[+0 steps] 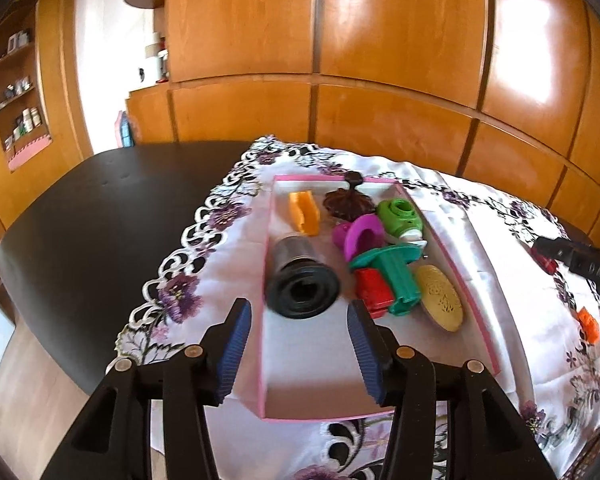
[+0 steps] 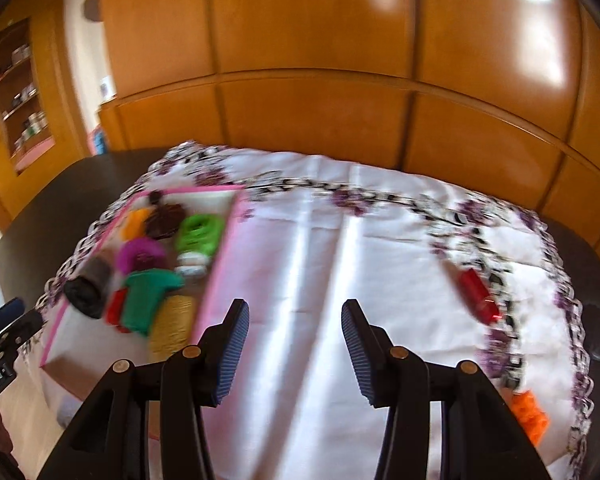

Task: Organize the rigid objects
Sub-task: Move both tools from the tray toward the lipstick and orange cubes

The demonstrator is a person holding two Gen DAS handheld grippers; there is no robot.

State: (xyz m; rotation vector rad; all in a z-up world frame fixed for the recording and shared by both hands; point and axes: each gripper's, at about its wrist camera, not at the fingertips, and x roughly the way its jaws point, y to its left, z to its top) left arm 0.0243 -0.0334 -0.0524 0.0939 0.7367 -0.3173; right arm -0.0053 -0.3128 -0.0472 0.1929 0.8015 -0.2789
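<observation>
Left wrist view: the left gripper (image 1: pixel 298 334) hung over the near end of the pink tray (image 1: pixel 480 300), its jaws spread with nothing between them. At 12 o'clock from the fingertips a black cylinder (image 1: pixel 300 280) lay on its side in the tray, its open end toward the camera and clear of both pads. Past it, toward 1 o'clock, sat an orange piece (image 1: pixel 305 213), a brown comb (image 1: pixel 346 202), a purple ring (image 1: pixel 362 236), a green cap (image 1: pixel 400 216), a teal part (image 1: pixel 392 276), a red block (image 1: pixel 374 288) and a gold oval (image 1: pixel 440 298).

Right wrist view (blurred): the right gripper (image 2: pixel 296 336) was spread and empty above bare cloth (image 2: pixel 320 240). The tray lay at 10 o'clock. 2 things remained outside it: a red cylinder (image 2: pixel 478 294) at 2 o'clock and an orange brick (image 2: pixel 530 416) at 4 o'clock, apart from each other.

Both looked like light, stiff plastic. The cylinder was glossy and probably inclined to roll, so pinching across its middle seemed best; the brick should take a grip on its flat sides.
</observation>
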